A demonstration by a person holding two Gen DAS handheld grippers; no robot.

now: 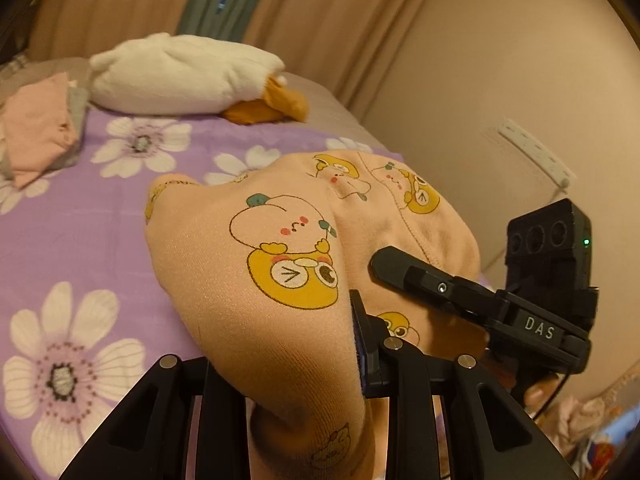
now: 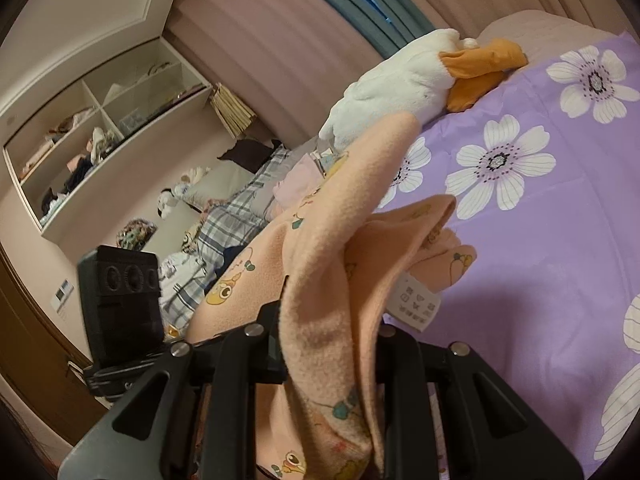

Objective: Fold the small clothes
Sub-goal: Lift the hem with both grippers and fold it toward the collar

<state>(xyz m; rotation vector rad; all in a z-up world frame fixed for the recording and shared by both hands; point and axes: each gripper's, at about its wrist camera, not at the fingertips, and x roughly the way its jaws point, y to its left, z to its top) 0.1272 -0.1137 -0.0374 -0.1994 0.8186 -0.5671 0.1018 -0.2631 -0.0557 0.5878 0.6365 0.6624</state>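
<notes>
Peach cotton garment (image 1: 280, 248), printed with yellow cartoon ducks, held up above a purple sheet (image 1: 80, 216) patterned with white flowers. Left gripper (image 1: 320, 360): jaws narrow, clamped on a bunched fold of the garment, which drapes over and hides one finger. Right gripper (image 2: 328, 344): jaws narrow, pinching another fold, fleecy inner face outward; a white care label (image 2: 416, 304) hangs just beside it. In the left wrist view the right gripper (image 1: 400, 268) shows at the garment's far edge, its black finger laid against the cloth. Behind: a white plush duck (image 1: 180, 76) with orange beak, and folded pink clothes (image 1: 38, 128) near the sheet's edge.
</notes>
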